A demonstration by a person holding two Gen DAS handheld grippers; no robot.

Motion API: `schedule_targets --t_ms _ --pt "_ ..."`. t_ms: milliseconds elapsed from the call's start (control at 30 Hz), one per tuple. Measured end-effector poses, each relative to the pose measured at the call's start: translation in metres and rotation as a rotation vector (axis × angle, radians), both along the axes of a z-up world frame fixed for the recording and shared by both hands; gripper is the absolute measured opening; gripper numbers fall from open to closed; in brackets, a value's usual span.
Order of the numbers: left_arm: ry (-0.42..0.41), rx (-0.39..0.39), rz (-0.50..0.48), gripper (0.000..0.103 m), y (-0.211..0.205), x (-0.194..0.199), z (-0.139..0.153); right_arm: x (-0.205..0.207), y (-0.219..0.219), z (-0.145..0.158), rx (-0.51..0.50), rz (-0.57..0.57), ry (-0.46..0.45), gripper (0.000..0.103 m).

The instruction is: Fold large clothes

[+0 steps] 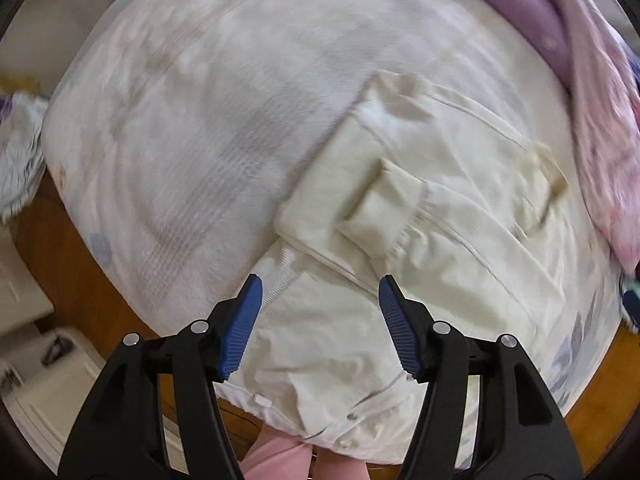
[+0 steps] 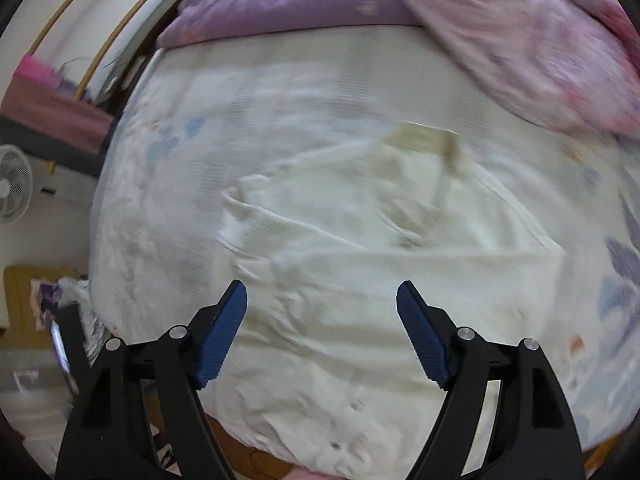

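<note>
On the bed (image 1: 168, 152), your left gripper (image 1: 320, 284) and right gripper (image 2: 322, 292) hover wide-fingered, empty, over the cream jacket (image 1: 440, 248); pinch its hem evenly.

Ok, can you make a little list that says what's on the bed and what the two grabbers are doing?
garment: cream jacket lying on the bed, a sleeve cuff folded across it
bed cover: pale sheet with faint blue flowers
bedding at far side: purple pillow and pink quilt
left gripper: open, above the jacket's near part, holding nothing
right gripper: open, above the jacket, holding nothing
beside the bed: white fan
picture quality: blurry
</note>
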State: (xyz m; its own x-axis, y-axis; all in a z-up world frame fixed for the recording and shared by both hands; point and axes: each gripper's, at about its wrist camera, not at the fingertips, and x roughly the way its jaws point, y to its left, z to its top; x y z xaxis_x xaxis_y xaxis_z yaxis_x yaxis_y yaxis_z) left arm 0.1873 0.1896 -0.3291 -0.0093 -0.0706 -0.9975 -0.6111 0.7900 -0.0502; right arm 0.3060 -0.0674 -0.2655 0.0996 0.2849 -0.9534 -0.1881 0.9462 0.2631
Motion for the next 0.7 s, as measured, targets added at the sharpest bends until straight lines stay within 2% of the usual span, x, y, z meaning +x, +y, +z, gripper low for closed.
schedule_targets --t_ms 133,300,467,700 --pt "-0.017 0.002 -0.123 0.062 -0.033 -0.004 0.015 -0.038 -0.051 0.013 -0.008 -0.094 0.003 0.074" --pt "-0.047 0.043 -0.272 0.062 -0.083 -0.019 0.039 -0.094 -0.114 0.025 -0.029 -0.223 -0.006 0.074" --pt "-0.082 0.082 -0.360 0.067 -0.118 -0.045 0.065 -0.151 -0.161 0.037 -0.033 -0.332 -0.015 0.074" --pt "-0.099 0.118 -0.453 0.067 -0.156 -0.094 0.102 -0.209 -0.194 0.062 0.009 -0.400 -0.054 0.079"
